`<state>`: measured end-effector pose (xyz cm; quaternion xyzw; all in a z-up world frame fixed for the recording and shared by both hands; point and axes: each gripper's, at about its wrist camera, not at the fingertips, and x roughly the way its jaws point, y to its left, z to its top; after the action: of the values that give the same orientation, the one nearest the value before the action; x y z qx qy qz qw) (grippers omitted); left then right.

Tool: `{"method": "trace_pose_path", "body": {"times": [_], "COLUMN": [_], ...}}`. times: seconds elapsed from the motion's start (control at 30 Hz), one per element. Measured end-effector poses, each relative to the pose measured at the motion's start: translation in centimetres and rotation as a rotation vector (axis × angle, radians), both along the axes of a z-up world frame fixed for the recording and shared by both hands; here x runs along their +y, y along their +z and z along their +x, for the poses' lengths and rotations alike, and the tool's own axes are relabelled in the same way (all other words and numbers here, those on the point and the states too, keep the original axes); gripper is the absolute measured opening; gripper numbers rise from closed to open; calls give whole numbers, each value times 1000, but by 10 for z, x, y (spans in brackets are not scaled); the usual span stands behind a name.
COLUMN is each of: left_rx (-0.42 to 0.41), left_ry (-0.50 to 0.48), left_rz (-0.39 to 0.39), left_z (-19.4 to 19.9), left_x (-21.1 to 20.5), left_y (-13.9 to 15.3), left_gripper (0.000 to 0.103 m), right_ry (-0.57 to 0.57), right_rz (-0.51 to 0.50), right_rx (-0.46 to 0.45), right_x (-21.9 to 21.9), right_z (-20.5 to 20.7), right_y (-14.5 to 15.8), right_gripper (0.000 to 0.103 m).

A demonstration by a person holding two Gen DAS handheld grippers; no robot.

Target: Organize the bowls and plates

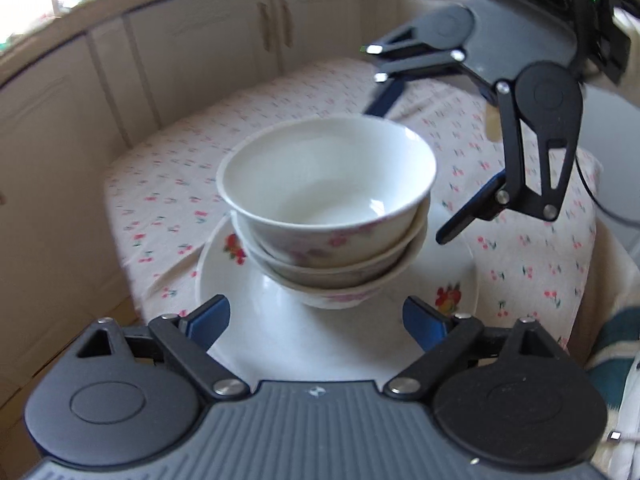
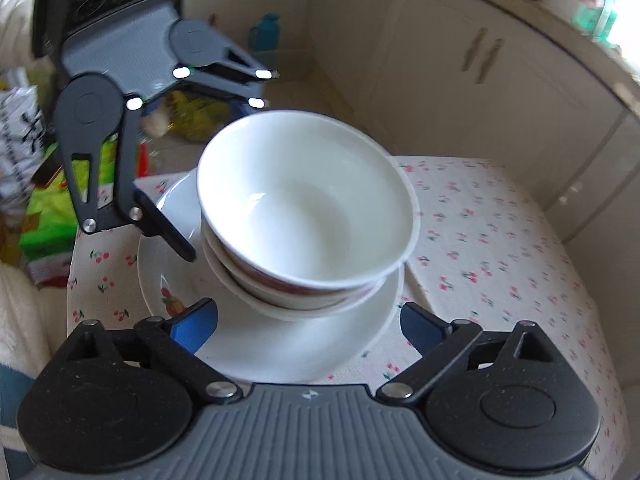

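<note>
Three white bowls with pink flower prints are stacked [image 1: 328,216] on a white plate with fruit prints [image 1: 276,328], on a small table with a cherry-print cloth [image 1: 168,184]. The stack [image 2: 308,216] and plate [image 2: 288,348] also show in the right wrist view. My left gripper [image 1: 316,320] is open and empty, just short of the plate's near rim. My right gripper [image 2: 308,320] is open and empty on the opposite side. Each gripper shows in the other's view, the right [image 1: 408,172] and the left [image 2: 224,184], open around the stack without touching it.
Cream cabinet doors [image 1: 208,40] stand behind the table. A teal jug [image 2: 266,36] sits on the floor by the cabinets. Green and white bags [image 2: 36,200] lie on the floor beside the table. A striped cloth [image 1: 612,356] lies at the table's right edge.
</note>
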<state>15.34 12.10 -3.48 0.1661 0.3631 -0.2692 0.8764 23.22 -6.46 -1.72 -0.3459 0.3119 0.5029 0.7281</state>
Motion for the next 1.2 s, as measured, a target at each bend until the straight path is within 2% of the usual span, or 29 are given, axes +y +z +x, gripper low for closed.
{"method": "trace_pose_path", "body": {"times": [0.07,0.17,0.23,0.37,0.43,0.53,0.63,0.8,1.03,1.2], "left_rx": [-51,-145,-169,-189,-236,-285,-257,-187,-194,-202], "left_ry": [80,177,233,361,425,517,601,640,685,679], "left_rz": [-20,-62,-91,-159,-164,-135,-144,-191,-208,-213], "left_z": [-13,-35,-46,-66,-78,-91,-98,-108,-125,-129], "left_x": [2,3,0,-10,-19,-38,-51,-58,-63,-69], "left_y": [7,16,18,19,22,31,37,39,49,52], "left_gripper": [101,102,102,102,102,102,102,102,102,102], "right_ry": [-76,-217,-327,-615,-737,-889,-973,-1032,-1047,-1044], "right_rz": [12,30,51,102,138,191,247,284,323,352], "right_rx": [-46,-62,-41,-22,-13,-61,-76,-108,-165,-171], "right_x": [-7,-16,-23,-39,-48,-62,-69,-77,-82,-86], "right_z": [-7,-17,-23,-38,-50,-72,-93,-121,-148,-155], "right_y": [5,10,13,14,14,13,18,23,32,37], "right_gripper": [103,103,103,103,103,103,103,103,103,103]}}
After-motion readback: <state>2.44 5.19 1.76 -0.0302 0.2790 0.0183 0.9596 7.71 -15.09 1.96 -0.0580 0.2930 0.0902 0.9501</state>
